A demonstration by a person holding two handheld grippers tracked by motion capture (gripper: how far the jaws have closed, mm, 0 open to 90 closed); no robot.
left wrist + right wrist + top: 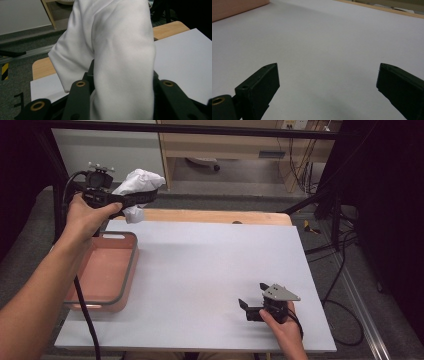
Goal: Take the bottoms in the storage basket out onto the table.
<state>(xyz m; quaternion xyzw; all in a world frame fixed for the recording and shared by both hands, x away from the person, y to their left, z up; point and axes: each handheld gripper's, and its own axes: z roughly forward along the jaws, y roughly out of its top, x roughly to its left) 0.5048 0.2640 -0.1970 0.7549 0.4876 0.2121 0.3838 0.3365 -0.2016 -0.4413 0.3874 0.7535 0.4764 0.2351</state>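
- The left gripper (145,197) was raised above the far left corner of the table, held in the person's left hand (89,215), and its jaws were clenched on a white cloth (137,187)
- In the left gripper view the white cloth (117,57) bulged up between the two black jaws and draped over them, hiding their tips
- The cloth hung in the air, well clear of the white table top (210,270), just beyond the far end of the pink tray (131,265)
- The pink tray sat at the left edge of the table, with a grey rim and a handle slot at its far end; its floor showed nothing lying in it
- The right gripper (252,301) rested low at the near right part of the table, held in the person's right hand (282,322), with a grey three-cornered plate (281,292) on top
- In the right gripper view its jaws stood wide apart and released, with bare white table top (324,50) between them and a corner of the pink tray (237,7) at the upper left
- A strip of wooden edge (210,216) showed along the far side of the table
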